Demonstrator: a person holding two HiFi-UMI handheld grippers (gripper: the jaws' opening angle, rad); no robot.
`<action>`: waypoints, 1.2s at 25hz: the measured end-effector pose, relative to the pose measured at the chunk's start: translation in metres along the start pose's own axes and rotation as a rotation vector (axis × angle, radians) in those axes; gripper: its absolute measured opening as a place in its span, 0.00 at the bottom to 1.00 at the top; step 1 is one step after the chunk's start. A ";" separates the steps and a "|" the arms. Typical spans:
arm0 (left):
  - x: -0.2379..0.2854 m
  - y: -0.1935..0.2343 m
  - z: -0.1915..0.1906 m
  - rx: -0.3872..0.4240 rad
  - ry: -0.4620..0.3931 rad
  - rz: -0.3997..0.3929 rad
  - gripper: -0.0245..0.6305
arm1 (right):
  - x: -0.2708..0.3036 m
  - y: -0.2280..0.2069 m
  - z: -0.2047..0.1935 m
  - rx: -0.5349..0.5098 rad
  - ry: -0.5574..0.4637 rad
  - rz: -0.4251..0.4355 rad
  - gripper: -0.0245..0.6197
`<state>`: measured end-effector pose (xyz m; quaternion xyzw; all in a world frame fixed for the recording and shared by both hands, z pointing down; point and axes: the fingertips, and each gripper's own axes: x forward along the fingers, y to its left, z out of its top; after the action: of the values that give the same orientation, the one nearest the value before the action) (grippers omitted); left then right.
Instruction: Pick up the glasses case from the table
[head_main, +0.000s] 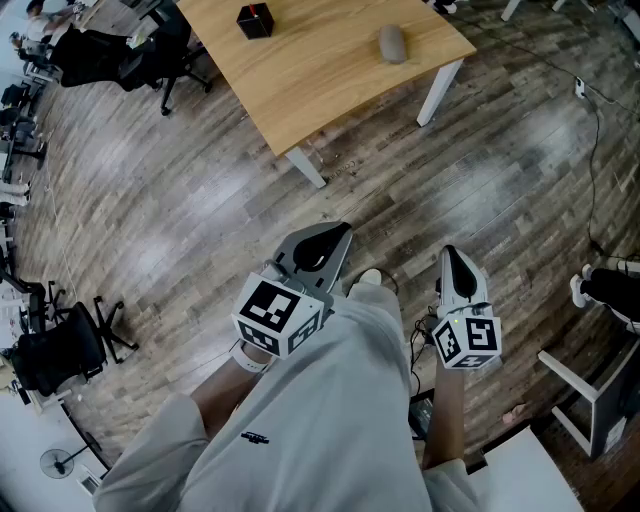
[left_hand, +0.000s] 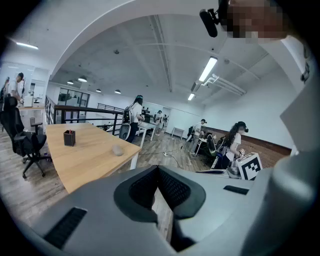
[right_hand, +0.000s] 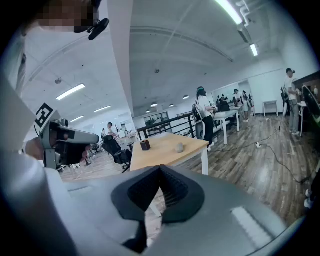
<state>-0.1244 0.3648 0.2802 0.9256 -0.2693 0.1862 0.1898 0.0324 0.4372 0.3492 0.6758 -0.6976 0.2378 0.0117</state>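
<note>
The glasses case (head_main: 392, 43) is a small grey oval lying near the right edge of a light wooden table (head_main: 330, 70) at the top of the head view. It also shows far off in the left gripper view (left_hand: 117, 150) and the right gripper view (right_hand: 179, 147). My left gripper (head_main: 335, 235) and right gripper (head_main: 450, 255) are held close to the person's body over the wooden floor, well short of the table. Both point toward it, slightly downward. Each has its jaws shut with nothing between them, as seen for the left gripper (left_hand: 158, 169) and the right gripper (right_hand: 160, 168).
A small black box (head_main: 255, 20) stands on the table to the left of the case. Black office chairs (head_main: 110, 50) sit beyond the table's left end. A cable (head_main: 592, 110) runs across the floor at right, and a white frame (head_main: 590, 400) stands at the lower right. People work at desks behind.
</note>
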 end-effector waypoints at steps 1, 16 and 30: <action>-0.003 0.001 0.004 0.003 -0.008 0.001 0.05 | -0.001 0.009 0.008 -0.012 -0.010 0.008 0.05; -0.051 0.084 0.013 -0.058 -0.085 -0.016 0.05 | 0.050 0.119 0.052 -0.105 -0.092 0.008 0.05; -0.077 0.182 0.022 -0.097 -0.115 -0.042 0.05 | 0.123 0.186 0.071 -0.175 -0.100 -0.009 0.05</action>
<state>-0.2831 0.2456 0.2729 0.9300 -0.2689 0.1156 0.2223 -0.1331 0.2927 0.2690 0.6863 -0.7124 0.1421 0.0370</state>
